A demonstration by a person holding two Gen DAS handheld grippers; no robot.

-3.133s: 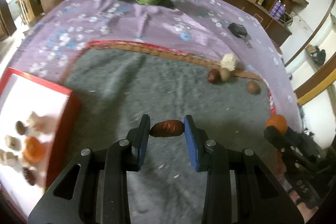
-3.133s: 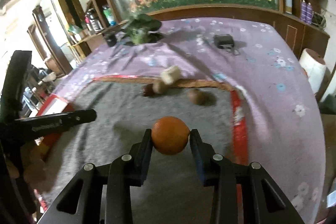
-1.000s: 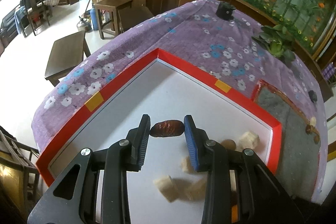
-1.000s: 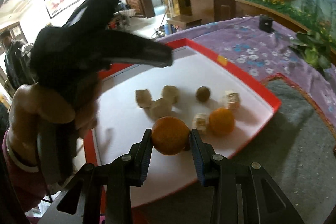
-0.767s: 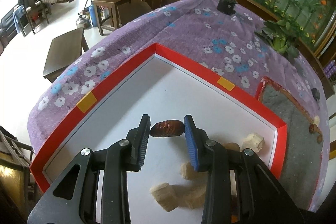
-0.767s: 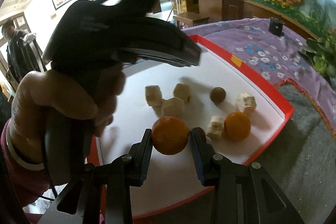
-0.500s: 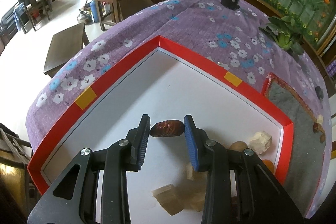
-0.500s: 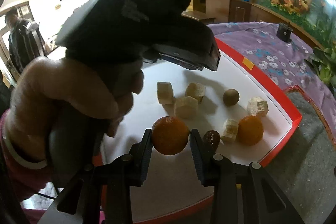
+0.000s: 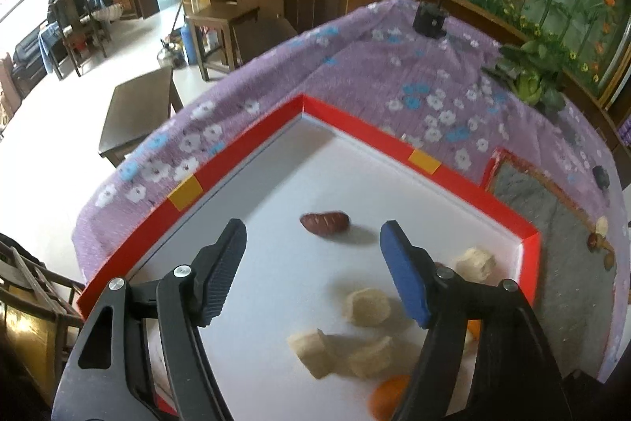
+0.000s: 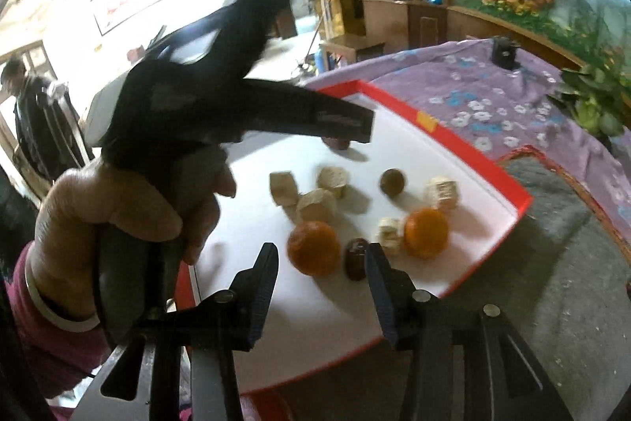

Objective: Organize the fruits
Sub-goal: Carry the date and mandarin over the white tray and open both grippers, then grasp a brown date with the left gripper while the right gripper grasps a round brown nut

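A red-rimmed white tray (image 9: 355,123) lies on the purple cloth. My left gripper (image 9: 312,227) hovers over it with its jaws opening wide; the dark red date (image 9: 325,223) lies free on the tray floor below them. In the right wrist view my right gripper (image 10: 321,249) is also opening, and a blurred orange (image 10: 313,253) sits on the tray (image 10: 493,176) between the fingers, touching neither pad. Beside it lie a second orange (image 10: 426,231), a dark date (image 10: 357,259), a brown round fruit (image 10: 392,182) and several tan chunks (image 10: 317,206).
A hand (image 10: 118,208) holds the left gripper's body (image 10: 221,97) over the tray's left half. The grey mat (image 9: 552,208) right of the tray has a few small fruits (image 9: 599,235) at its far edge. A potted plant (image 9: 528,81) and a black box (image 9: 430,22) stand further back.
Both grippers have gone from shut to open. The date has dropped from the left jaws onto the tray, and the orange has left the right jaws and sits on the tray.
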